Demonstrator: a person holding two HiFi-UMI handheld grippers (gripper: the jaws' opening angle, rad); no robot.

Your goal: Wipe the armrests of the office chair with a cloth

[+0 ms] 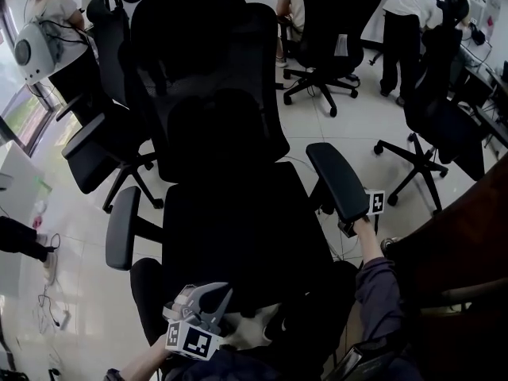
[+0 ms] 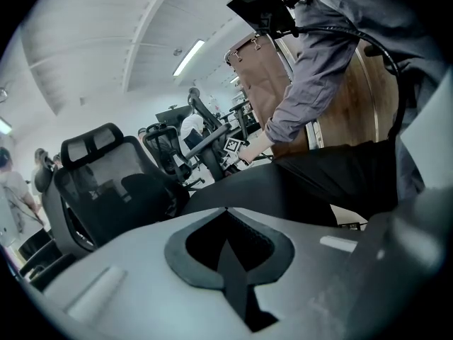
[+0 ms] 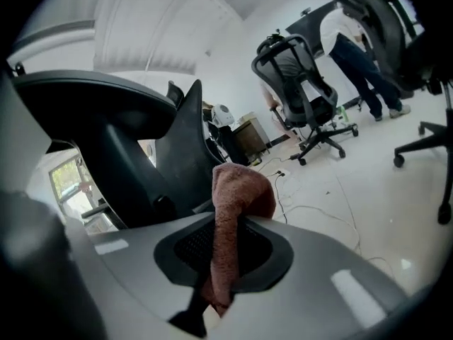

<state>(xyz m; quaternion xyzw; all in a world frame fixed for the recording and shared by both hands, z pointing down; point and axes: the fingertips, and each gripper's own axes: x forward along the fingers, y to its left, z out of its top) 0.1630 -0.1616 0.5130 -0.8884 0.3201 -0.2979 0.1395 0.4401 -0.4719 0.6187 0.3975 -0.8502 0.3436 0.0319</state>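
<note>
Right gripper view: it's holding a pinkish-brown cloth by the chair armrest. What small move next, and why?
Probably raise the right gripper so the pinkish-brown terry cloth shut in its jaws lands on top of the black padded armrest: the gripper sits below the pad's front end, with the cloth apparently not touching it.

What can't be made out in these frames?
- Head view: the right-hand armrest hides the tips of the right claw and its cloth.
- Right gripper view: whether the cloth touches that armrest, hidden behind the cloth's fold.
- Head view: dirt on the left-hand armrest, too dark.
</note>
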